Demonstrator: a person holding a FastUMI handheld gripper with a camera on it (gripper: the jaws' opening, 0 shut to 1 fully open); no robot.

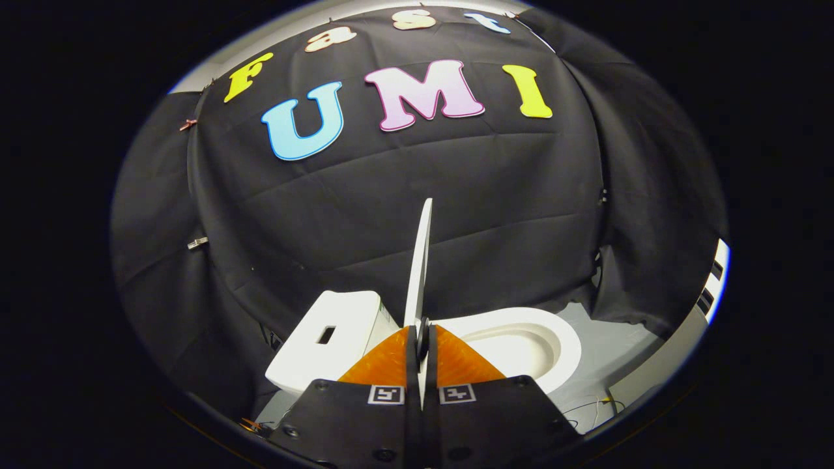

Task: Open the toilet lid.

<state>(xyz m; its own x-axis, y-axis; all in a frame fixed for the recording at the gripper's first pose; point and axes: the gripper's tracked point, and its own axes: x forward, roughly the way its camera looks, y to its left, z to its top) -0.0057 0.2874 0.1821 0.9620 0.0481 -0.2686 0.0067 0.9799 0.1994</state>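
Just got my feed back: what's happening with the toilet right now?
The hand-held gripper is shut on the lid, pinching its thin edge between both fingers. The lid stands raised, seen edge-on, well up from the seat, so the bowl is uncovered. The tank sits to one side of the lid, against the black cloth wall.

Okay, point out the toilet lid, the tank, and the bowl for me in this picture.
toilet lid (422, 260): gripper view, on its thin edge, standing upright, clamped in the tool (422, 339).
tank (339, 329): gripper view, on its flat top beside the dark slot.
bowl (560, 339): gripper view, on the far rim.
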